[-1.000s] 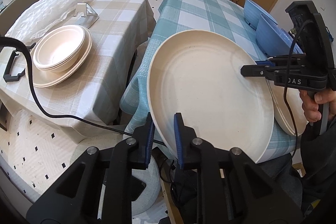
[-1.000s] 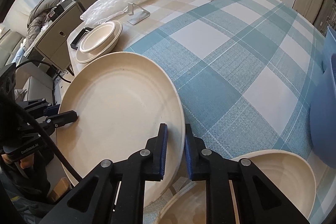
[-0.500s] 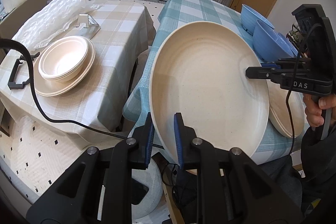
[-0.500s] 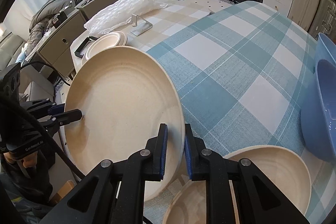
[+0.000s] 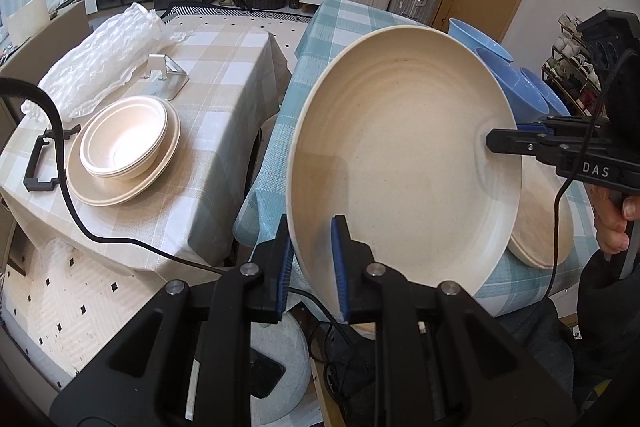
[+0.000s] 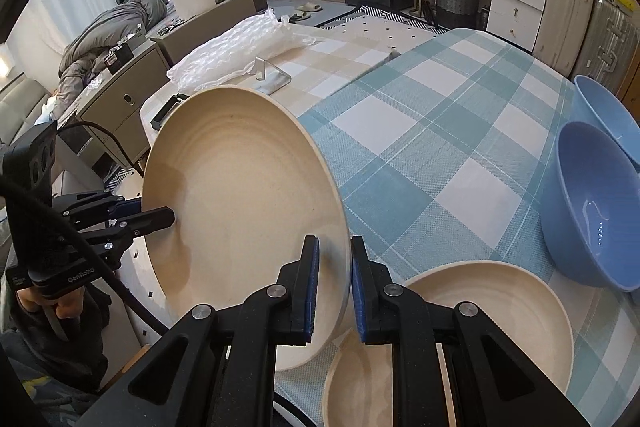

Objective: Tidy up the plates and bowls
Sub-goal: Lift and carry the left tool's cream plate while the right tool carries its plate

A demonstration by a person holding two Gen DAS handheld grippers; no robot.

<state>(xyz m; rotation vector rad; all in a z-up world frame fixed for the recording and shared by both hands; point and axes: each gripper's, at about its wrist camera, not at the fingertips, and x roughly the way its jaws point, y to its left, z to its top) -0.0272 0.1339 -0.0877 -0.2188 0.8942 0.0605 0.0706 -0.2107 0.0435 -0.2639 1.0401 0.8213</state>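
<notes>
Big cream plate (image 5: 404, 163) held tilted in the air over the near edge of the blue-check table (image 6: 432, 131). Left gripper (image 5: 310, 259) clamps its lower rim, right gripper (image 6: 334, 287) clamps the opposite rim. Stacked bowls (image 5: 124, 143) sit on a plate on the beige table (image 5: 224, 99).

Two black plastic grippers, left gripper (image 5: 309, 259) and right gripper (image 6: 334, 285), blue pads (image 5: 339, 267) lining the fingers, silver screws behind them, white "DAS" lettering, black cable (image 5: 68, 199), bare-skinned hand (image 5: 612, 223)
</notes>
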